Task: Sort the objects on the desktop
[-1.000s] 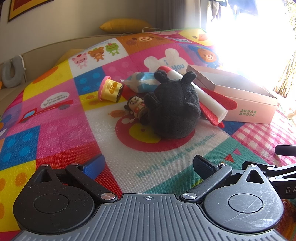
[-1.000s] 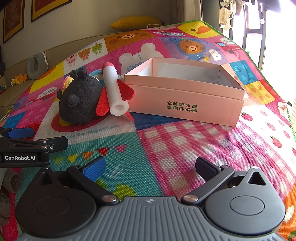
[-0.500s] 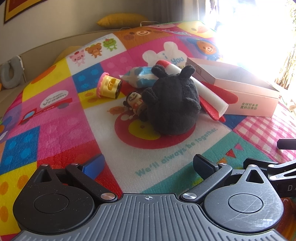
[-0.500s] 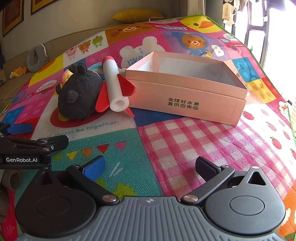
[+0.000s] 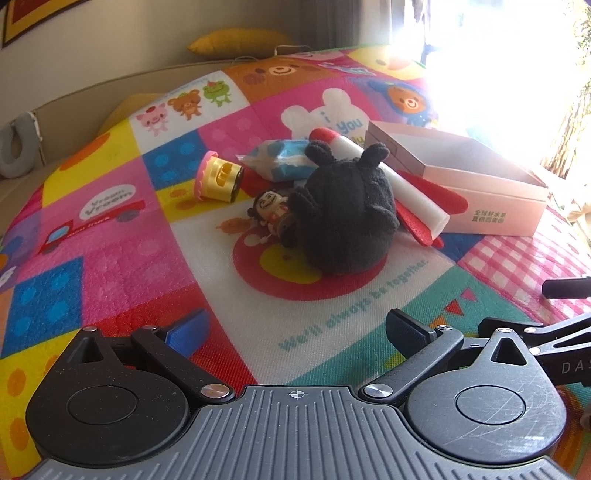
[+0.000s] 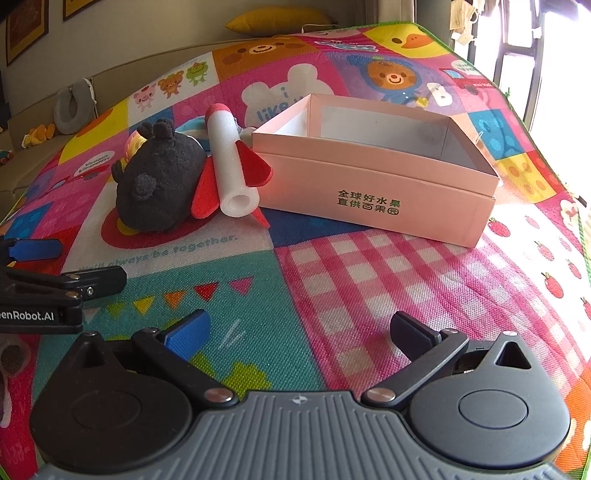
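Observation:
A black plush toy [image 5: 347,218] lies on the colourful play mat [image 5: 110,258], also in the right wrist view [image 6: 159,188]. A white foam rocket with red fins [image 5: 406,199] leans beside it [image 6: 232,166]. A small figurine [image 5: 271,214], a yellow and pink toy [image 5: 219,181] and a blue and white packet [image 5: 280,162] lie behind the plush. An empty pink box [image 6: 373,166] stands to the right [image 5: 472,184]. My left gripper [image 5: 297,332] is open and empty, short of the plush. My right gripper [image 6: 301,332] is open and empty, short of the box.
A yellow cushion [image 6: 277,18] and a grey neck pillow [image 6: 74,105] lie beyond the mat. Bright window light washes out the right side of the left wrist view. The left gripper's fingers [image 6: 66,280] show at the left edge of the right wrist view.
Both grippers have pulled back and risen slightly, so the toys and box look a little farther and lower. Nothing on the mat has moved.

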### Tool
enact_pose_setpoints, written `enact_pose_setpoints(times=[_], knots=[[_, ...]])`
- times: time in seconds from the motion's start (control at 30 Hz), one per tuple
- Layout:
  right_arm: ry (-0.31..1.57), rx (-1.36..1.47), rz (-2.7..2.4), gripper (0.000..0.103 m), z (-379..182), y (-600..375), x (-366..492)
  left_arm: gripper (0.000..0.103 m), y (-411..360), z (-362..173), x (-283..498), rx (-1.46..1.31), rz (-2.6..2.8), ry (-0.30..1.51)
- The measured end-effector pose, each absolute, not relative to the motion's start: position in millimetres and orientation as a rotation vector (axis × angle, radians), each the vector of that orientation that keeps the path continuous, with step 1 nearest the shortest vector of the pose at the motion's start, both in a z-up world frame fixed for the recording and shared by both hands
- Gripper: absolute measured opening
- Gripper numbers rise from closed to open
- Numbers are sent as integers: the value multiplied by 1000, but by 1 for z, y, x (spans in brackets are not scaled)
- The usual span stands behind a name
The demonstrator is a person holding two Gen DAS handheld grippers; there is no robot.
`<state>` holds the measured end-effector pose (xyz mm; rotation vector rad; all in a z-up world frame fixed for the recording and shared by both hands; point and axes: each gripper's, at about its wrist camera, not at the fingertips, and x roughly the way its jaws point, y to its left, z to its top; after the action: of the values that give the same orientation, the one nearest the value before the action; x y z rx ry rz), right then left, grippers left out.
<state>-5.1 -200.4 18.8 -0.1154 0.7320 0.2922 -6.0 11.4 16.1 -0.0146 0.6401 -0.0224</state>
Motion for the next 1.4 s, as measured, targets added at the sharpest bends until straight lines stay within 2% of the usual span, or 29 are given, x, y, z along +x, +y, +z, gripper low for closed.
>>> enact_pose_setpoints(times=[0.33,0.5,0.57,0.63,0.7,0.73,0.83,1.03,1.23,1.27,1.33,1.4], knots=[[686,-71,341,103,24,-206,-19,103,25,31,-20,-41,-26,579],[540,-172,317,102,39,-194,-31,103,37,37,-20,-57,13,560],[475,-241,308,88,46,-185,-31,103,42,39,-18,-66,36,555],[451,-289,337,61,51,-174,-28,103,47,41,-17,-75,50,550],[436,-330,377,47,53,-162,-22,103,51,43,-17,-77,62,543],[424,-355,392,44,53,-155,-20,103,54,44,-16,-77,69,540],[390,-406,457,43,53,-133,-17,103,64,48,-15,-88,97,529],[346,-334,400,43,64,-123,4,103,85,51,-17,-102,119,527],[497,-280,381,43,53,-132,45,103,83,43,-14,-121,61,538],[528,-241,407,42,51,-135,49,103,81,42,-14,-125,48,539],[580,-174,455,23,51,-139,52,103,77,42,-15,-126,24,539],[582,-177,475,23,57,-140,44,103,75,42,-16,-124,10,539]])
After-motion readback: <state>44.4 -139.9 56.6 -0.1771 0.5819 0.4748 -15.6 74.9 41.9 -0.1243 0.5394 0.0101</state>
